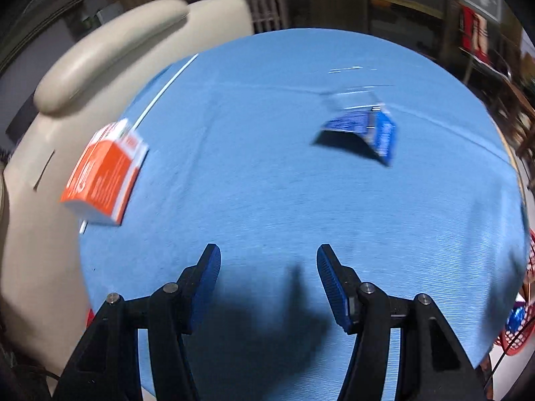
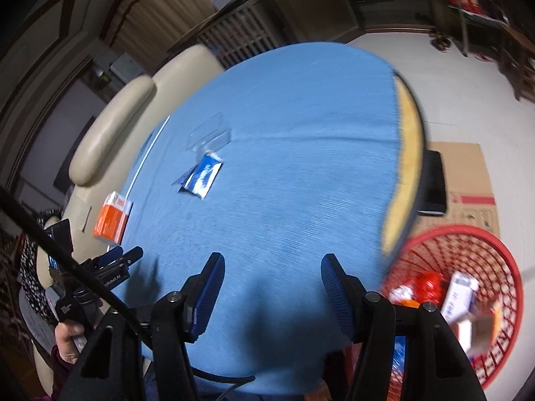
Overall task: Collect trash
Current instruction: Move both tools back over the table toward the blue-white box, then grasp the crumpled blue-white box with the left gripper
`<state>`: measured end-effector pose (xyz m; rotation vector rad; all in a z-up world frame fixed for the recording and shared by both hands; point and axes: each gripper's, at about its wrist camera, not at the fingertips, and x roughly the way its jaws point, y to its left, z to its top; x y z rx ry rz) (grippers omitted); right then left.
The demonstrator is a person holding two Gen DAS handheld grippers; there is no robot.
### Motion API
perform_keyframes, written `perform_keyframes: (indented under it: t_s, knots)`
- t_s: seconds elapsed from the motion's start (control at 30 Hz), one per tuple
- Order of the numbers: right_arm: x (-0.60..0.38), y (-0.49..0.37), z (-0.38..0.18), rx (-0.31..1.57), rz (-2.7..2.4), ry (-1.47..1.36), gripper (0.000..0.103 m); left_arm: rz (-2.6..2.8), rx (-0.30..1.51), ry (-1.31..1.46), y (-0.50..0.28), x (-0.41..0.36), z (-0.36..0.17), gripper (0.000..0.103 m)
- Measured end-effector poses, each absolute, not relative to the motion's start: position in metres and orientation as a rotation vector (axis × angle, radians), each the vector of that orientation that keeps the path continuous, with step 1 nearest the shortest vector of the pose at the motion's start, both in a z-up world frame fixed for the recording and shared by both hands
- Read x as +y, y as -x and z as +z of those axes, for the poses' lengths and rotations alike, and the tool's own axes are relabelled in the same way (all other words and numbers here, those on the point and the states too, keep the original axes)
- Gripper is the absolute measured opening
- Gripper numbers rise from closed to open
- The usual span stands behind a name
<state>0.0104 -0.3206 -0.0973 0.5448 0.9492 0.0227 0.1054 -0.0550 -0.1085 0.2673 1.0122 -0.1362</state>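
An orange and white box point(image 1: 103, 175) lies at the left edge of the round blue table point(image 1: 284, 183). A blue wrapper point(image 1: 364, 130) with a clear plastic piece point(image 1: 351, 95) lies farther in. My left gripper point(image 1: 267, 260) is open and empty over the near part of the table. In the right wrist view, the orange box point(image 2: 112, 222), blue wrapper point(image 2: 202, 177) and clear plastic point(image 2: 209, 135) lie on the table point(image 2: 301, 167). My right gripper point(image 2: 271, 267) is open and empty near the table's front edge. The left gripper point(image 2: 125, 255) shows at the lower left.
A red mesh basket point(image 2: 501, 284) with several pieces of trash stands on the floor right of the table; its rim shows in the left wrist view point(image 1: 521, 334). A beige armchair point(image 1: 83, 77) stands left of the table. A flattened cardboard box point(image 2: 468, 180) lies on the floor.
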Motion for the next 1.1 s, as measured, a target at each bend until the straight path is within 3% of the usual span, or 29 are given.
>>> perform_keyframes:
  t_s: [0.37, 0.87, 1.1]
  knots:
    - [-0.252, -0.065, -0.103, 1.007, 0.131, -0.431, 0.064, -0.099, 1.011, -0.260, -0.114, -0.035, -0.116, 0.061]
    - [-0.256, -0.071, -0.118, 1.043, 0.126, -0.473, 0.064, -0.118, 1.002, -0.271, -0.130, -0.048, -0.110, 0.061]
    - [-0.267, -0.064, -0.113, 0.870, 0.141, -0.522, 0.064, -0.141, 1.015, -0.246, -0.140, -0.055, -0.109, 0.061]
